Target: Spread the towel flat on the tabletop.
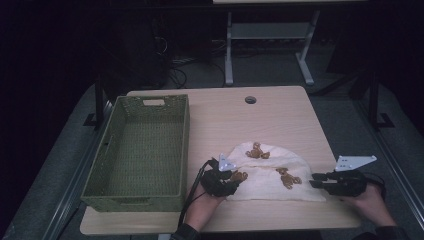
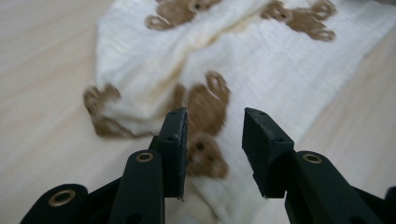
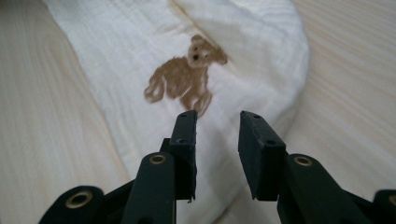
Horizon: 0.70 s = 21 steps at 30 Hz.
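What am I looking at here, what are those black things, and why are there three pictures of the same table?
A person sits at a wooden table and holds a hand tool in each hand: black tongs with two jaws that open and close. The left tongs and the right tongs show in the picture taken from above.

The other two pictures come from small cameras that ride on the tools and look along their jaws. That is why the left tongs and the right tongs rise from the bottom of those views.

On the table lies a folded cream cloth printed with brown teddy bears, and beside it stands a green woven basket with nothing in it.

Both pairs of jaws stand apart over the cloth's two ends, and nothing is held.
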Each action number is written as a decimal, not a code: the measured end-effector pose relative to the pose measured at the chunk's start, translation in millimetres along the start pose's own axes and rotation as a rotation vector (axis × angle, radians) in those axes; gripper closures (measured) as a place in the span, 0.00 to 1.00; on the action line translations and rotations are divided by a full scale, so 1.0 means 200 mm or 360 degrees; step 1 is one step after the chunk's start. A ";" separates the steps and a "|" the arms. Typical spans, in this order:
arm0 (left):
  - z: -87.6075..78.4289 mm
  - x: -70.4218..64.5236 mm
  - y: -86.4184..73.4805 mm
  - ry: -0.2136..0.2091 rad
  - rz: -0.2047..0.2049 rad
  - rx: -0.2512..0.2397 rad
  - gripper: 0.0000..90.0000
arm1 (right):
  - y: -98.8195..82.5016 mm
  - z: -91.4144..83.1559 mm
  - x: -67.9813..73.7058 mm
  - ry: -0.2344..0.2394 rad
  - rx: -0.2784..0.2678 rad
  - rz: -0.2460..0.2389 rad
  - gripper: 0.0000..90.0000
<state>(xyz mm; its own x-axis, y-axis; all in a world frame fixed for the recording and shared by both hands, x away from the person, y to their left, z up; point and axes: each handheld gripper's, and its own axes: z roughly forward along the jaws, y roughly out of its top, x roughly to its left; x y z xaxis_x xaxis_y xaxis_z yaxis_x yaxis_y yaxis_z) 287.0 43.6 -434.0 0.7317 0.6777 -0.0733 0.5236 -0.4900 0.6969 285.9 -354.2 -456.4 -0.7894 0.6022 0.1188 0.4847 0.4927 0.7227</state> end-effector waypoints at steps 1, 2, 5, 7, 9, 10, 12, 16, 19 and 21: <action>0.01 0.01 0.01 0.0009 -0.0021 -0.0013 0.66 | 0.02 0.01 -0.01 -0.0009 -0.0001 0.0005 0.73; 0.02 0.03 0.03 0.0027 -0.0010 -0.0014 0.66 | 0.03 0.02 -0.02 -0.0018 -0.0003 0.0005 0.73; 0.03 0.08 0.06 0.0058 -0.0025 -0.0032 0.66 | 0.08 0.05 -0.04 -0.0018 -0.0014 0.0004 0.73; 0.05 0.11 0.08 0.0083 -0.0053 -0.0051 0.66 | 0.11 0.08 -0.06 -0.0025 -0.0020 -0.0016 0.73; 0.07 0.14 0.09 0.0101 -0.0074 -0.0053 0.66 | 0.15 0.09 -0.07 -0.0046 -0.0029 -0.0035 0.73; 0.08 0.16 0.10 0.0111 -0.0084 -0.0053 0.66 | 0.16 0.10 -0.08 -0.0054 -0.0034 -0.0037 0.73; 0.11 0.19 0.11 0.0126 -0.0104 -0.0053 0.66 | 0.19 0.12 -0.09 -0.0051 -0.0041 -0.0019 0.74; 0.16 0.24 0.12 0.0121 -0.0130 -0.0019 0.65 | 0.26 0.17 -0.13 -0.0044 -0.0066 -0.0034 0.74; 0.20 0.26 0.13 0.0114 -0.0143 -0.0004 0.64 | 0.29 0.21 -0.13 -0.0026 -0.0072 -0.0038 0.74; 0.22 0.28 0.13 0.0117 -0.0160 0.0000 0.64 | 0.30 0.23 -0.12 -0.0024 -0.0060 -0.0052 0.74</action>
<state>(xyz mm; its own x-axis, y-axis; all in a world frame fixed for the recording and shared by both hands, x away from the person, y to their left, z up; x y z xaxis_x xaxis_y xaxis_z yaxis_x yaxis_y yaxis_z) 360.7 44.2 -450.9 0.6416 0.7617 -0.0900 0.5927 -0.4178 0.6886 351.6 -310.1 -448.0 -0.7988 0.5956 0.0849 0.4440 0.4884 0.7513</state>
